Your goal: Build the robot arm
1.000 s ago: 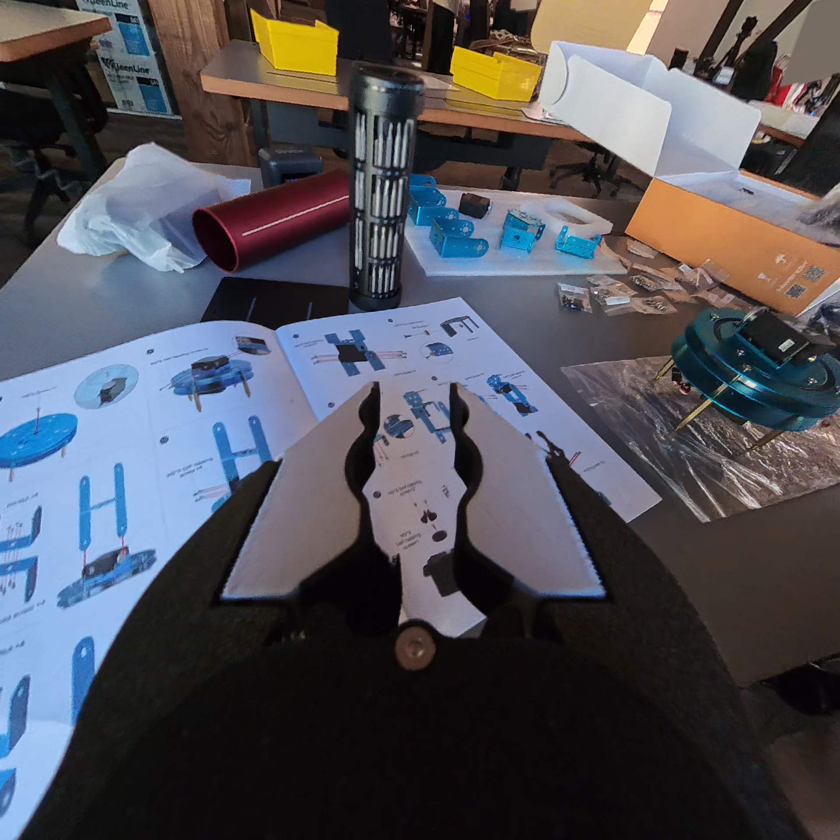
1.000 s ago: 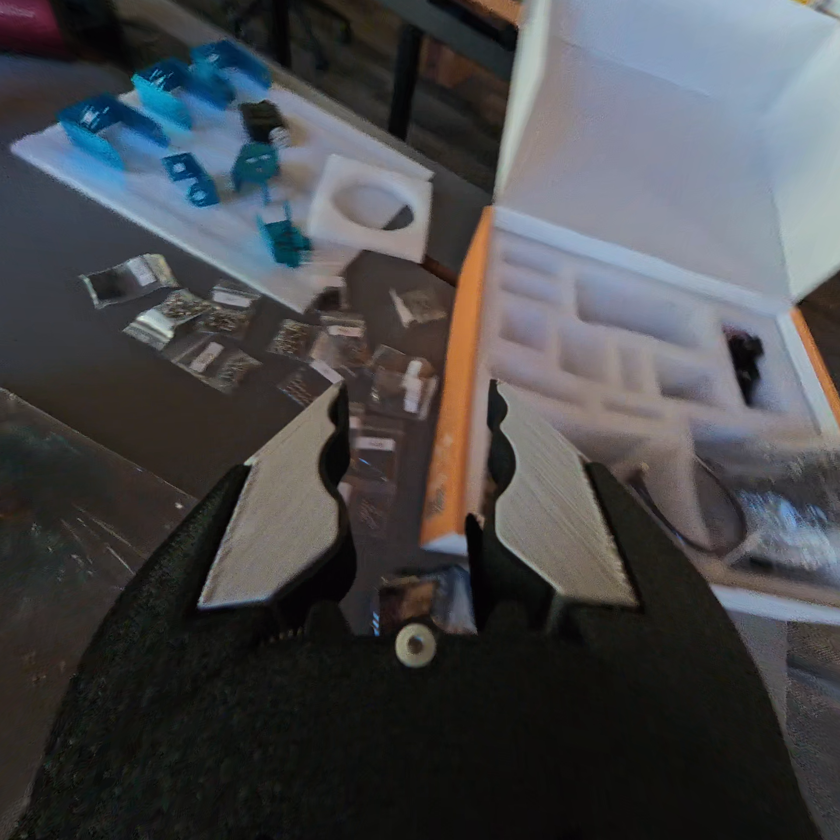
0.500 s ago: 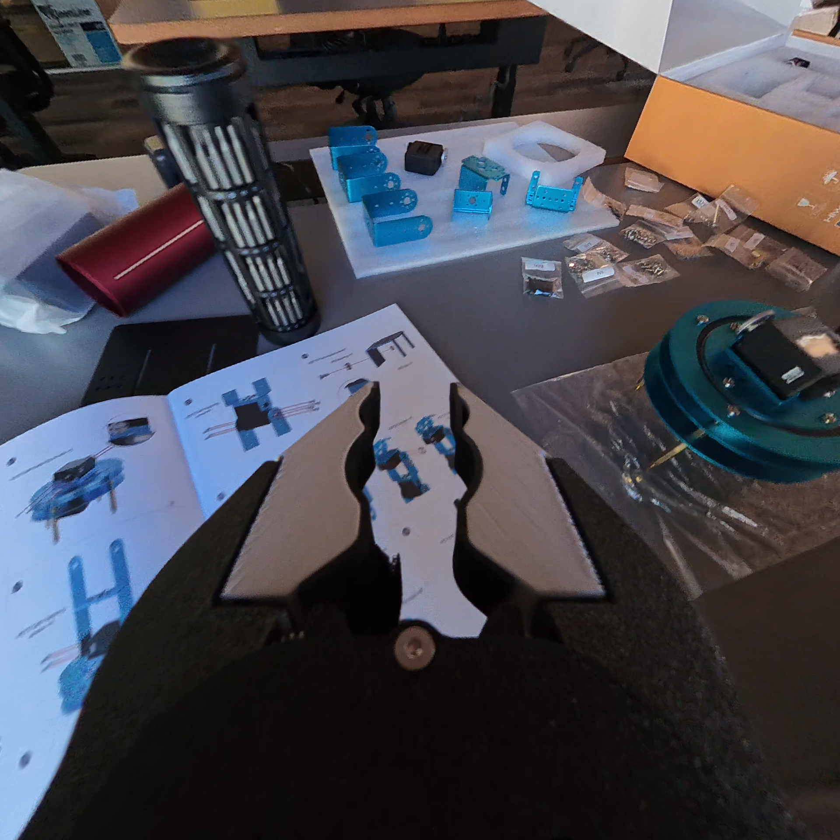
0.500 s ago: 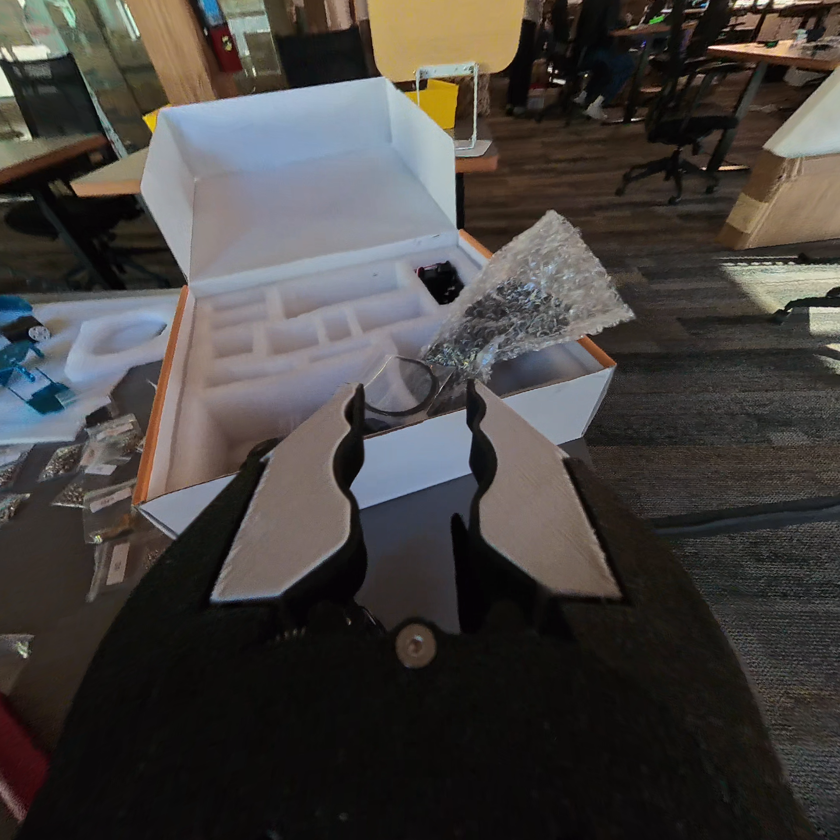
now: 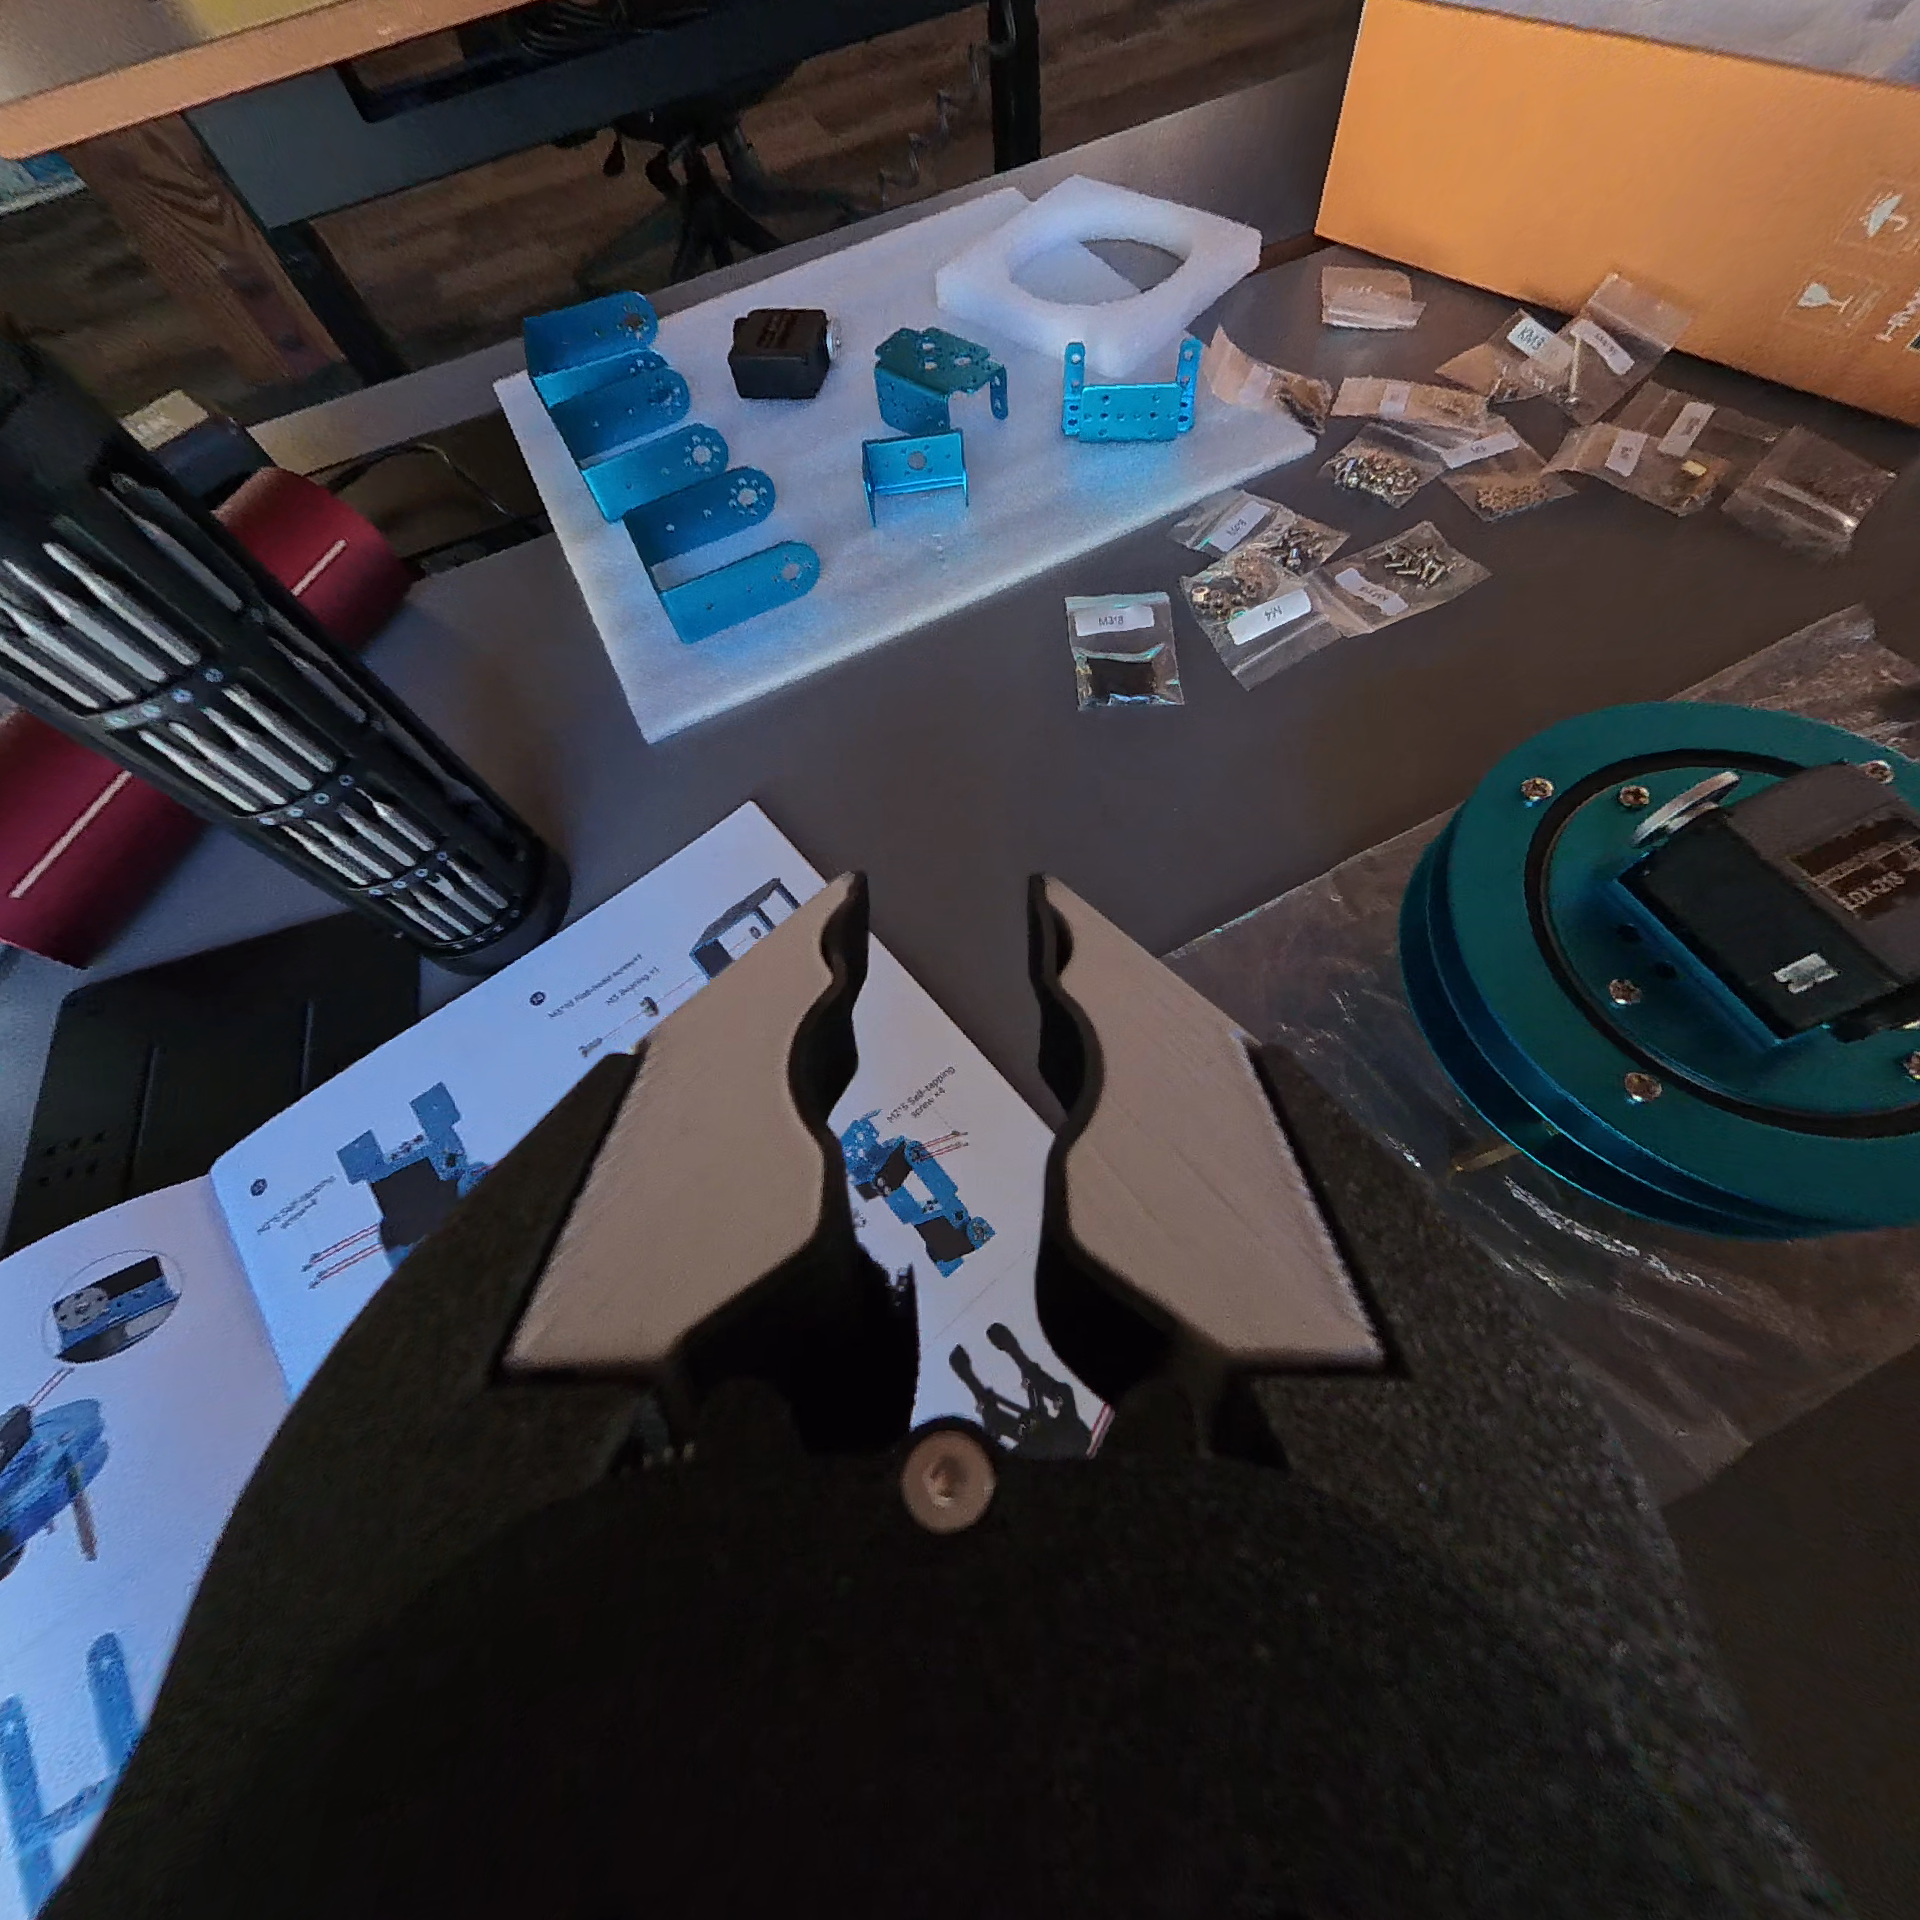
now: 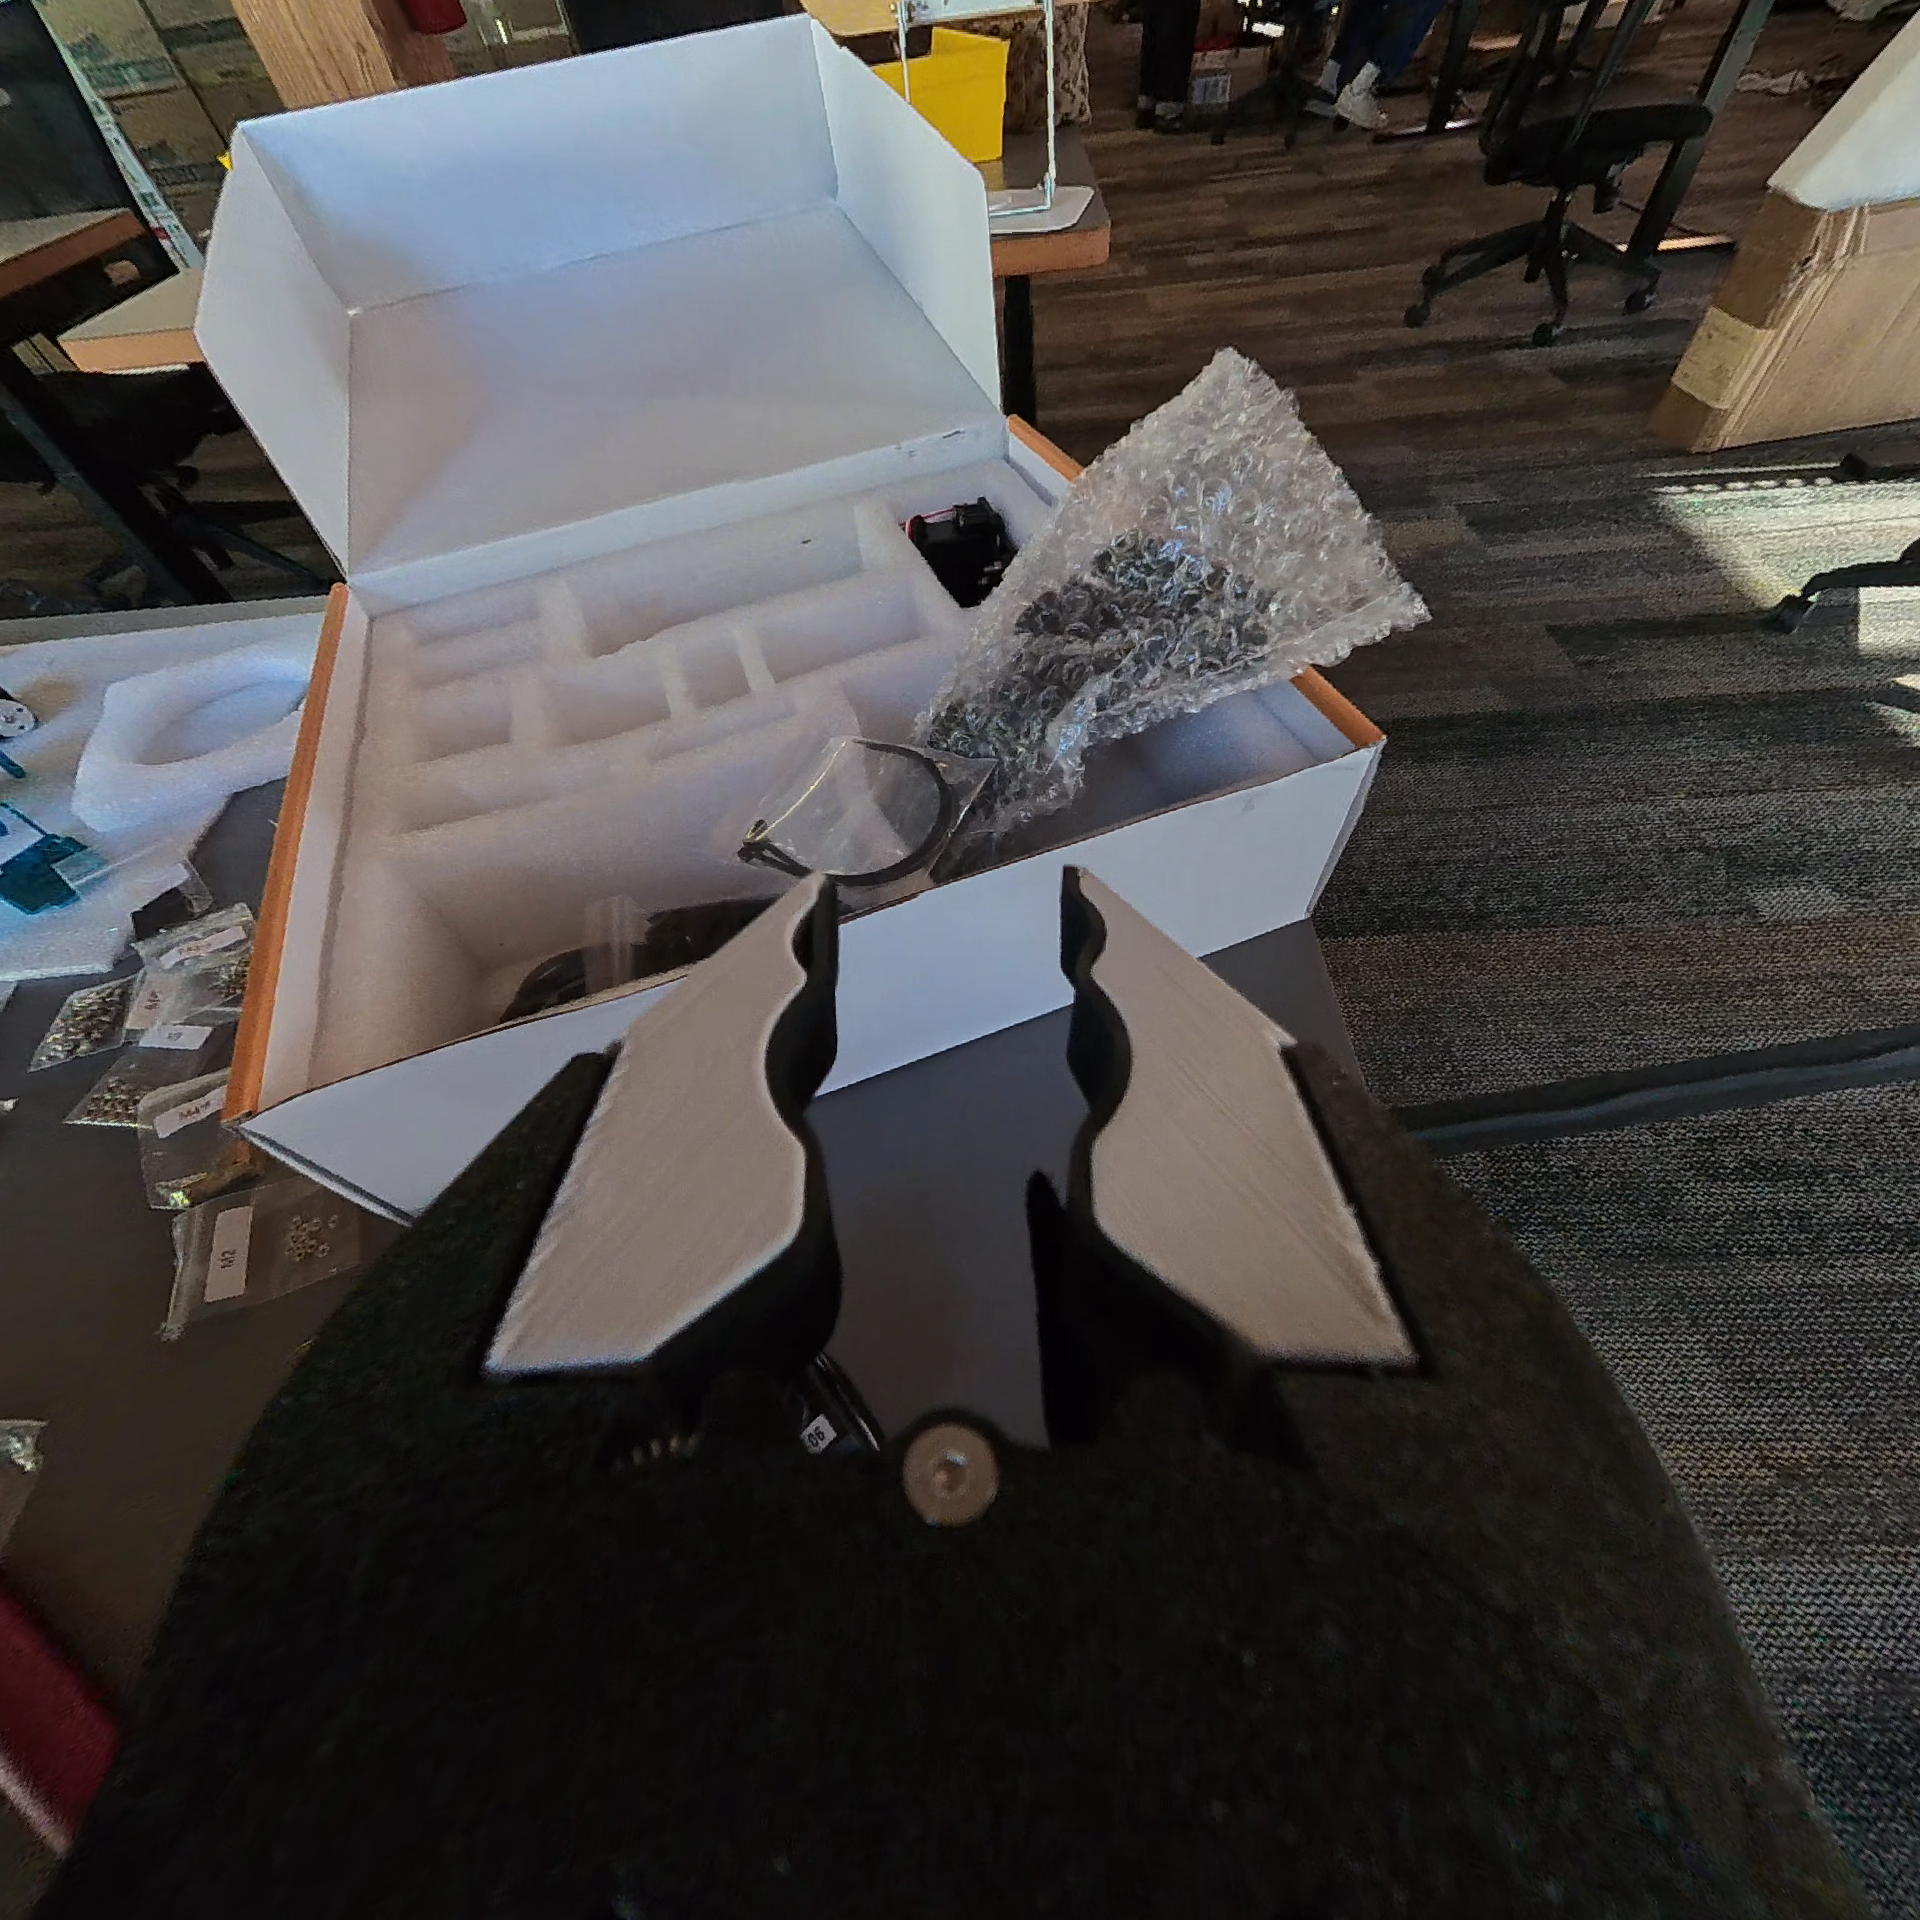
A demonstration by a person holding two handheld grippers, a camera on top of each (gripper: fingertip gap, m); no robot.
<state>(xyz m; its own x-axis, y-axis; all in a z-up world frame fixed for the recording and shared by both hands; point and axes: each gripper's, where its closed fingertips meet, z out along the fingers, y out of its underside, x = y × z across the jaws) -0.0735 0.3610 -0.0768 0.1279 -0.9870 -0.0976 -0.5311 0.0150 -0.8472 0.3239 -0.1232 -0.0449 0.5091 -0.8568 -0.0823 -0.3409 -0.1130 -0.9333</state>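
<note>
My left gripper is open and empty, held above the right page of an open instruction booklet on the grey table. A teal round base with a black servo stands to its right on clear plastic. A white foam sheet with several blue metal brackets lies beyond. My right gripper is open and empty, just in front of an open white and orange box with foam compartments. A bubble-wrap bag and a coiled black cable in a clear bag stick out of the box.
A black slotted cylinder and a red tube stand at the left. Several small bags of screws lie between the foam sheet and the orange box side. A foam ring lies at the back. The table's right edge drops to carpet. Spacing between my two grippers at the tips: around 65 cm.
My left gripper moved forward and right, toward the foam sheet and the teal base. My right gripper swung right from the screw bags to face the open box, then closed in on it.
</note>
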